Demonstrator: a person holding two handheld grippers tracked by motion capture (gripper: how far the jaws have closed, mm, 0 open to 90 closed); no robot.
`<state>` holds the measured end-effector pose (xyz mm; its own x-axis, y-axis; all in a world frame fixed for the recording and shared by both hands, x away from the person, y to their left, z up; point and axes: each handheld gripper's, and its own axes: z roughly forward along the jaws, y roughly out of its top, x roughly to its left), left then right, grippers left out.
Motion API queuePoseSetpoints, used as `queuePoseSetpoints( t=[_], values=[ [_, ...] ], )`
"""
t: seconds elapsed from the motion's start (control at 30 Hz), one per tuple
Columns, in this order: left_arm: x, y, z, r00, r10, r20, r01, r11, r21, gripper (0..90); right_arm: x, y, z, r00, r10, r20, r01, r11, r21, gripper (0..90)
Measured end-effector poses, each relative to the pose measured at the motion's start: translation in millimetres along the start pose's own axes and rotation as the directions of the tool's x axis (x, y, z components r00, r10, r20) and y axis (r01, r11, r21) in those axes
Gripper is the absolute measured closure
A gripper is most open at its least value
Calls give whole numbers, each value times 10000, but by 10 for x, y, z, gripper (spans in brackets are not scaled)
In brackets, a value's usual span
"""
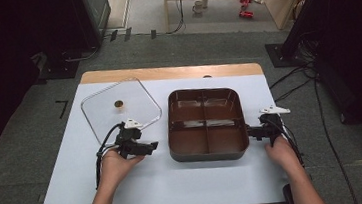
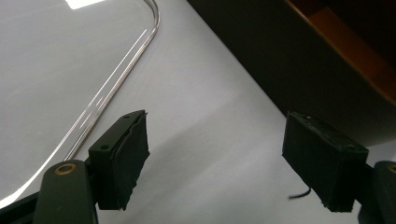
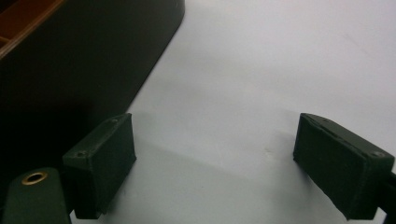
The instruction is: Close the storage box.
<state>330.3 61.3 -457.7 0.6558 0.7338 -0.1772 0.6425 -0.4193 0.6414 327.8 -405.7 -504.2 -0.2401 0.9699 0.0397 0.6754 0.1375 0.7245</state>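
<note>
A brown four-part tray (image 1: 206, 124) sits mid-table (image 1: 76, 182), with a clear lid (image 1: 119, 108) lying flat to its left. The left gripper (image 1: 154, 146) rests between lid and tray, jaws apart and empty. The right gripper (image 1: 247, 131) seems just beside the tray's right wall, jaws also spread, empty.

**Colours on the tabletop**

The tabletop (image 1: 176, 183) is pale grey-white, with a bare light-wood strip along its far edge. At its middle sits a dark brown tray (image 1: 209, 152) with a glossy reddish-brown inside. Left of the tray lies a clear lid (image 1: 100, 106) with a small brass-coloured knob (image 1: 118, 104). Both tongs, left (image 1: 154, 145) and right (image 1: 248, 131), are black, each topped by a pale grey plate.
</note>
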Motion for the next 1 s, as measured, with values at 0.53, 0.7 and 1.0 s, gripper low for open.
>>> queuePoseSetpoints(
  t=[0.53,0.7,1.0],
  values=[
    [82,162,-97,9995,244,177,-245,9997,58,256,0,0,0,10000,-3,-2,3,10000,2,123],
    [132,225,-111,9999,-5,129,4,10000,27,255,0,0,0,10000,-6,0,6,10000,0,123],
    [209,336,-113,9989,213,409,-212,9998,-39,291,-1,-1,0,10000,-12,-1,12,10000,-2,123]
  ],
)
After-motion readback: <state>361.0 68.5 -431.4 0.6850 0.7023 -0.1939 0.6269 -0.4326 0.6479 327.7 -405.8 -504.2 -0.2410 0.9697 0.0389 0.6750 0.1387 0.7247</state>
